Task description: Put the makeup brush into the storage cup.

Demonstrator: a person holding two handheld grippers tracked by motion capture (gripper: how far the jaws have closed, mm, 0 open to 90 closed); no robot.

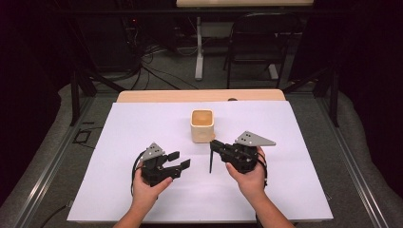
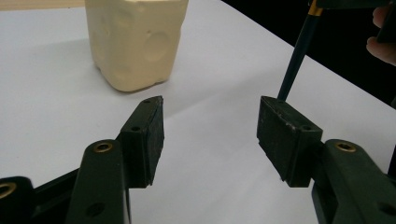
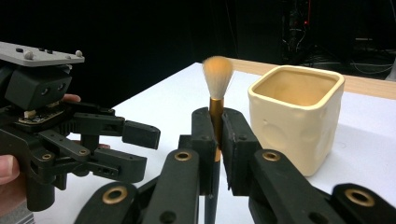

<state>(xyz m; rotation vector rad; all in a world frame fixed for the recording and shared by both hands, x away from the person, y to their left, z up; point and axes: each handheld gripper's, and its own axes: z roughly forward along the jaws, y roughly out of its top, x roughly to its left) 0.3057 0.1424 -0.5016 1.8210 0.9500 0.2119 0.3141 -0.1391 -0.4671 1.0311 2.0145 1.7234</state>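
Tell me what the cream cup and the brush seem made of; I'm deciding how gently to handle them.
The cup looks like glazed ceramic: thick rounded rim, soft sheen, dimpled walls. The brush has soft pale bristles, a gold, probably metal ferrule and a dark glossy handle, plastic or lacquered wood.

Cup standing on sheet at table centre, toward far side. Right gripper sitting just near-right of cup, holding brush upright, handle tip reaching down to sheet. Left gripper lying near-left of cup, left of brush, apart from both.
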